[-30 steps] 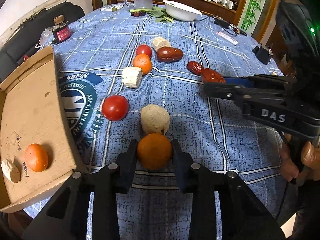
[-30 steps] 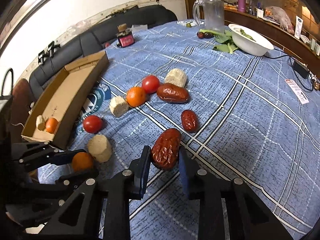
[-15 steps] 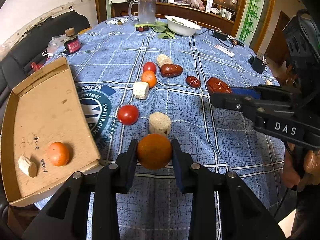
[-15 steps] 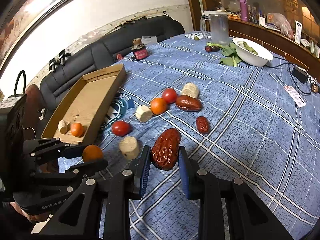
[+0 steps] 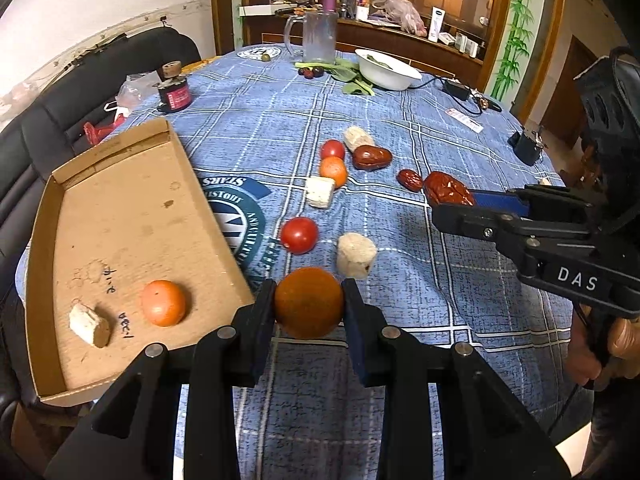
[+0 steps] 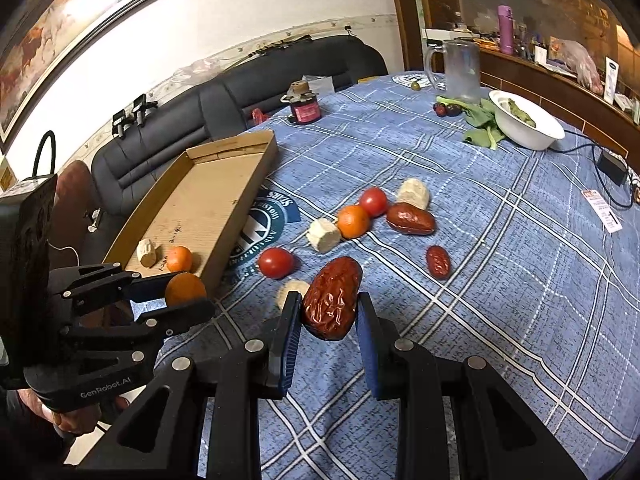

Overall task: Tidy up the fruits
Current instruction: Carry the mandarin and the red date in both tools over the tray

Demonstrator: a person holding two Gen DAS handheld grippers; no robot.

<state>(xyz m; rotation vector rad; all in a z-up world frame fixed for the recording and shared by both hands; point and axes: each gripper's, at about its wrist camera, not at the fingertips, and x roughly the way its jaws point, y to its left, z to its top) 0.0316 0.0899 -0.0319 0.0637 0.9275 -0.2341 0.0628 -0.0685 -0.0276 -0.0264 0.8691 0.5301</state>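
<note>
The left gripper (image 5: 308, 304) is clamped on an orange (image 5: 308, 302), held above the near edge of the table (image 5: 460, 308), just beside the near right corner of the cardboard tray (image 5: 120, 216). The right gripper (image 6: 327, 312) pinches a large wrinkled red date (image 6: 331, 298) above the cloth; its body reads "DAS", the left one's "GenRobot.AI".

In the tray's near end lie one orange (image 5: 164, 303) and one pale chunk (image 5: 89, 325), beside small handwriting I cannot read.

On the cloth, toward the middle: two tomatoes (image 5: 299, 235) (image 5: 333, 149), one more orange (image 5: 333, 171), three pale chunks (image 5: 355, 255) (image 5: 320, 192) (image 5: 357, 138) and two dates (image 5: 410, 180) (image 5: 372, 157).

At the far edge stand a glass mug (image 5: 318, 38) and a white bowl (image 5: 386, 70).
</note>
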